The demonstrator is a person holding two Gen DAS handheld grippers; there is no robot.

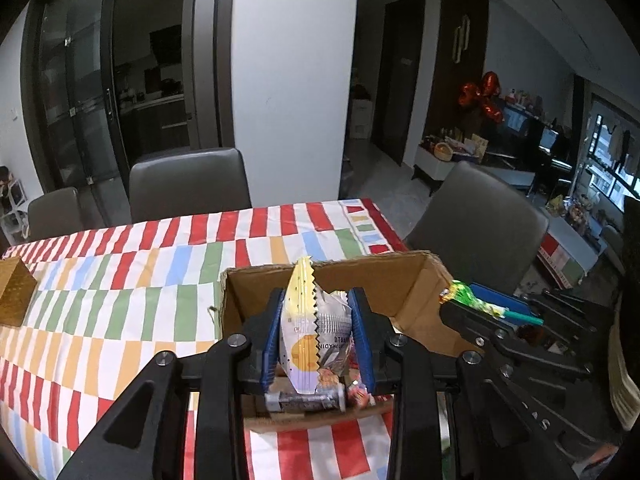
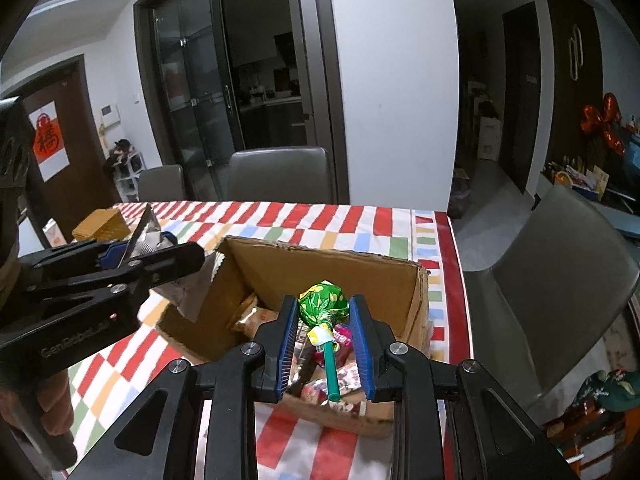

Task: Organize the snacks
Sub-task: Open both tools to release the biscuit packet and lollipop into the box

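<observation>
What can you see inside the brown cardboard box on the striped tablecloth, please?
Inside the brown cardboard box lie several wrapped snack packets, mostly orange and pink. The right tool and its green-wrapped lollipop cover the rest, so a count is impossible.

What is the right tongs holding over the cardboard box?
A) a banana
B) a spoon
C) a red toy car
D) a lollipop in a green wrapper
D: the right tongs are shut on the lollipop in a green wrapper, its teal stick pointing back toward the camera, above the cardboard box.
</observation>
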